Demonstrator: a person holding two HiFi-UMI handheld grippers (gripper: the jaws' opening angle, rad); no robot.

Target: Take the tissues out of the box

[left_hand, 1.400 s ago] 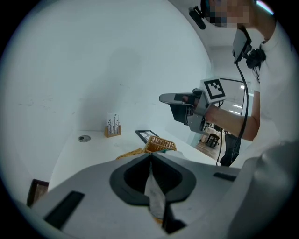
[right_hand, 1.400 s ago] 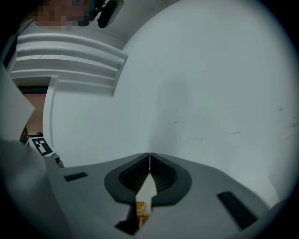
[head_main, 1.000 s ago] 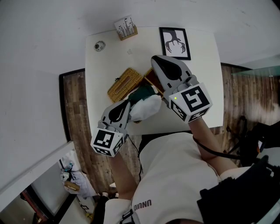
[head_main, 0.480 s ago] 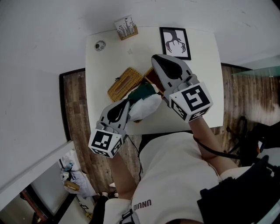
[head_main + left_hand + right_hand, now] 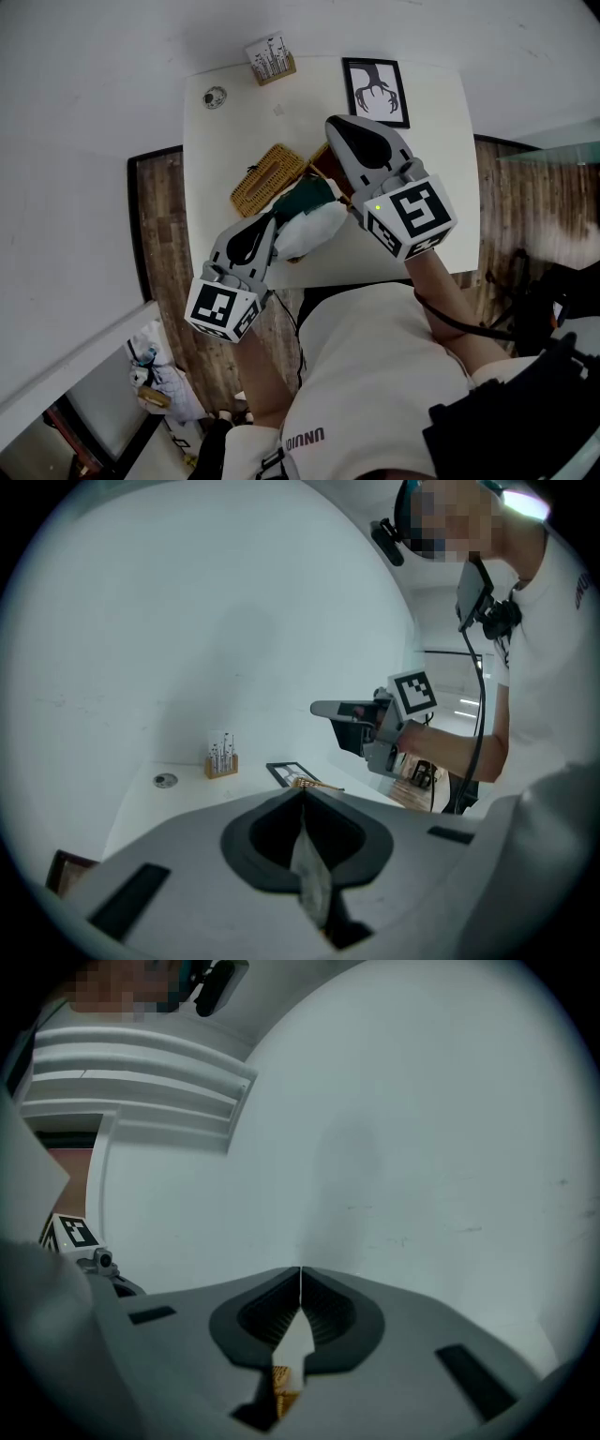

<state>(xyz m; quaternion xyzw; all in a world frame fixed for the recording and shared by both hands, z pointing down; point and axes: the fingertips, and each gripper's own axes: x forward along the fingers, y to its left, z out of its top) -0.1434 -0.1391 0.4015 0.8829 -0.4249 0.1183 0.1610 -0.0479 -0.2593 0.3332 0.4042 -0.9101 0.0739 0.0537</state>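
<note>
Tissues [image 5: 315,231] — pinched by left hand-held gripper [image 5: 274,218], wicker box [image 5: 267,178] just beyond.

The left gripper [image 5: 272,223] had eased back a little, away from the table [image 5: 216,150] and toward the person holding it. From above it slid slightly down and to the left. Its cube [image 5: 223,310] showed this best, ending lower and further left over the floorboards than a second before. The white tissues [image 5: 314,230] at its tip seemed to come along by the barest amount, their far edge pulling in a touch, though that shift was too slight to be sure of.
</note>
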